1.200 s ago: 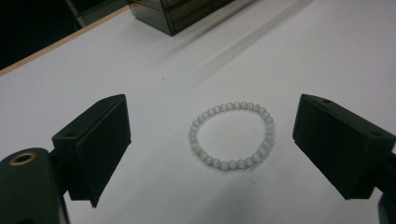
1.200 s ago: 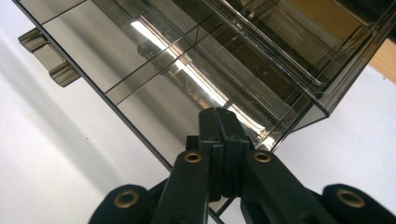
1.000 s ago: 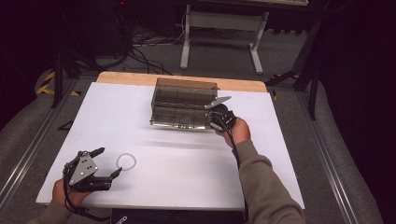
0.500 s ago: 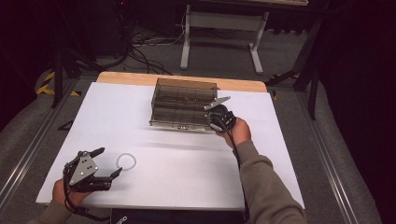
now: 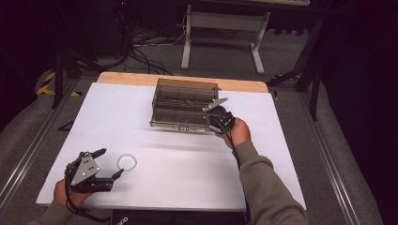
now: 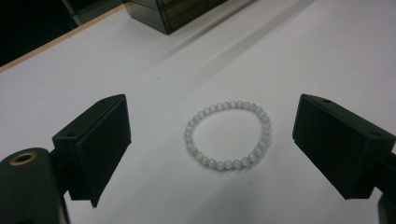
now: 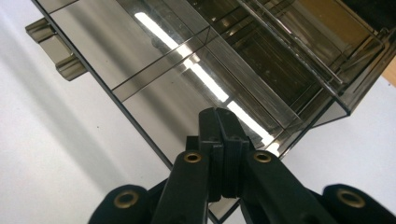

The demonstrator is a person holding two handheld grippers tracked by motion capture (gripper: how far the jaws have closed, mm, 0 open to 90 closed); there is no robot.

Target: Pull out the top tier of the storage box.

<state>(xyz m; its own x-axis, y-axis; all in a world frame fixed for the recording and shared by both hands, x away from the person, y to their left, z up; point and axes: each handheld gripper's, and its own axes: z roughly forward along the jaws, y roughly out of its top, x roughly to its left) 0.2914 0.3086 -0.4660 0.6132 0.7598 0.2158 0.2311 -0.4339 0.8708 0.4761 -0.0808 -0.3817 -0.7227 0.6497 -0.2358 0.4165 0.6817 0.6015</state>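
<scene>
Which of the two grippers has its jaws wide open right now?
The left gripper, near the table's front left corner: its jaws stand wide apart with the bead bracelet lying on the table between them, untouched. The right gripper, at the smoky box, has jaws pressed together.

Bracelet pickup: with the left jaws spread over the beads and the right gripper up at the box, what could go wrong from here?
1. The bead bracelet lies flat on the white table between the open left gripper; closing jaws might push it sideways or catch just one strand.
2. The right gripper, shut, sits at the smoky clear organiser box; pressing may slide the light box.
</scene>
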